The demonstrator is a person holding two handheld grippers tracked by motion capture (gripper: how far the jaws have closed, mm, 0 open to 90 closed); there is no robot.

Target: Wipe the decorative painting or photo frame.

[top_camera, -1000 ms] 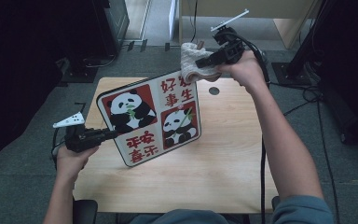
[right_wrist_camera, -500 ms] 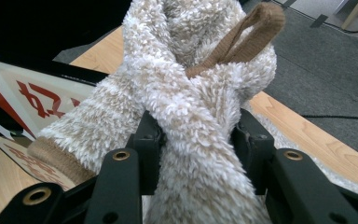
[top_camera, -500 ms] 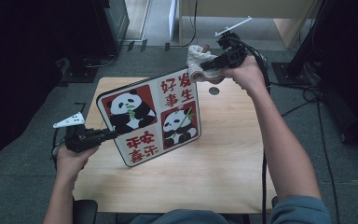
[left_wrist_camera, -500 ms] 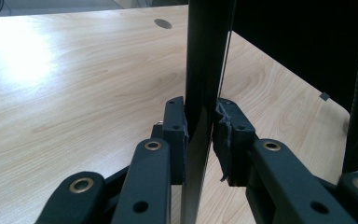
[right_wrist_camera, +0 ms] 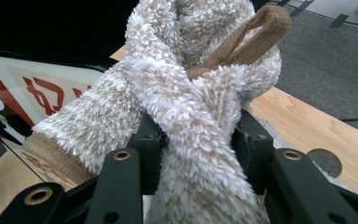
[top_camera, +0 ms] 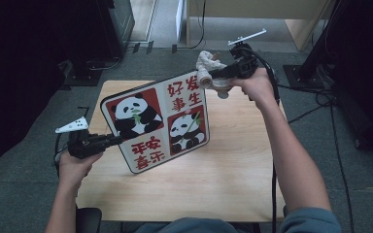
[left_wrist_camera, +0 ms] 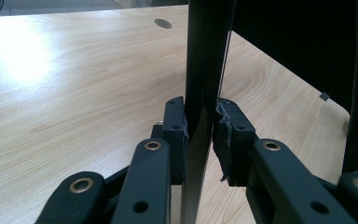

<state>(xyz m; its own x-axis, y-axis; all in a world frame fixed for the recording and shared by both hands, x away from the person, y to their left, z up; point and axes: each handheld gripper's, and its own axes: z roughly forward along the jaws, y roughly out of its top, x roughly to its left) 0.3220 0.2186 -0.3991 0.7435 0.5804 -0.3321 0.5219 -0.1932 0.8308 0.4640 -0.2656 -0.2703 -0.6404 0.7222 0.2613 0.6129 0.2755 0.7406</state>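
Note:
A square panda board [top_camera: 158, 124] with red characters stands tilted on the wooden table [top_camera: 233, 160]. My left gripper [top_camera: 112, 140] is shut on its left edge; in the left gripper view the thin dark board edge [left_wrist_camera: 204, 79] runs up between the two pads [left_wrist_camera: 175, 133]. My right gripper [top_camera: 212, 74] is shut on a fluffy white cloth [top_camera: 209, 65] with a tan loop [right_wrist_camera: 256, 35], and holds it against the board's top right corner. In the right gripper view the cloth [right_wrist_camera: 191, 107] bulges between the jaws, with the board's printed face [right_wrist_camera: 37, 86] behind it.
Cables trail over the grey floor [top_camera: 320, 97] to the right of the table. A round cable hole [right_wrist_camera: 326, 161] sits in the tabletop near the far edge. Dark equipment [top_camera: 19, 63] stands to the left. The table's near half is bare wood.
My right gripper has come down with the cloth, from above the board's top edge to its top right corner. The left gripper and the board have stayed in place.

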